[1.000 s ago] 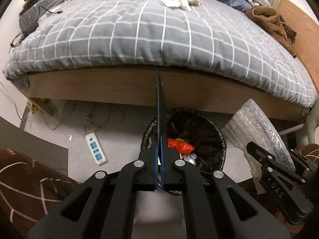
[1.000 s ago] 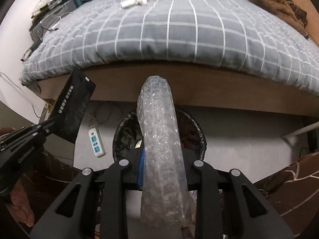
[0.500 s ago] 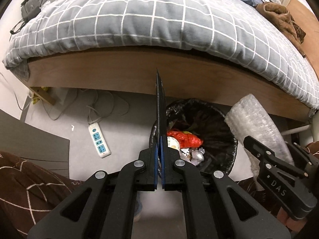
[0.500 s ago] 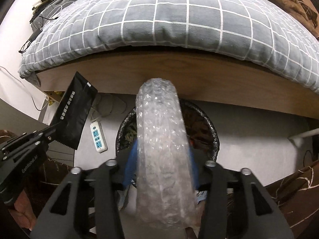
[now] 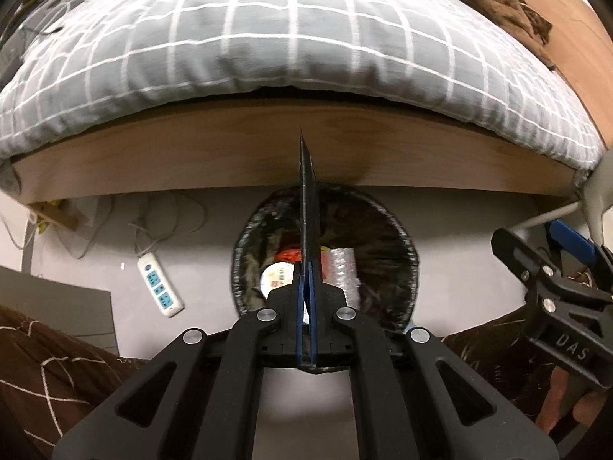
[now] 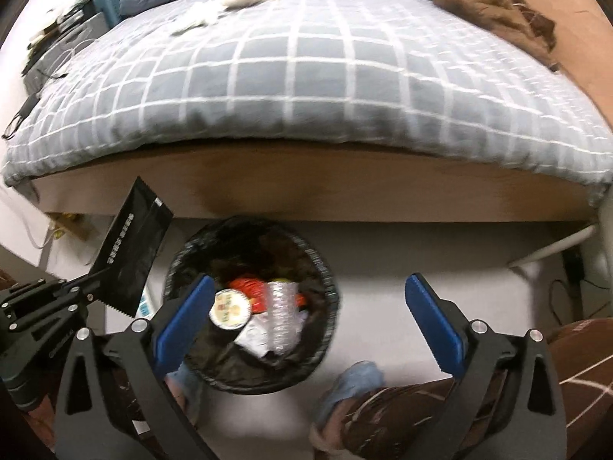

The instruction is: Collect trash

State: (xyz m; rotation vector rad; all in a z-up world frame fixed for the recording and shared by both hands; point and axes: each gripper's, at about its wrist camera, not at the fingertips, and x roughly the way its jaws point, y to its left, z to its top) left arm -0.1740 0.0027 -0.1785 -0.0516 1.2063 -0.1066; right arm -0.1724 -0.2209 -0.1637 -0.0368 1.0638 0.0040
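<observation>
A round bin with a black liner stands on the floor by the bed frame. It holds red wrapping, a round lid and the bubble wrap. My left gripper is shut on a flat black packet, held edge-on over the bin; the packet also shows in the right wrist view. My right gripper is open and empty above the bin; it also shows in the left wrist view.
A bed with a grey checked duvet and wooden frame lies behind the bin. A white power strip with cables lies on the floor to the left. White tissues and brown clothing lie on the bed.
My right gripper opened and the bubble wrap dropped into the bin. My left gripper moved over the bin with the black packet still in it.
</observation>
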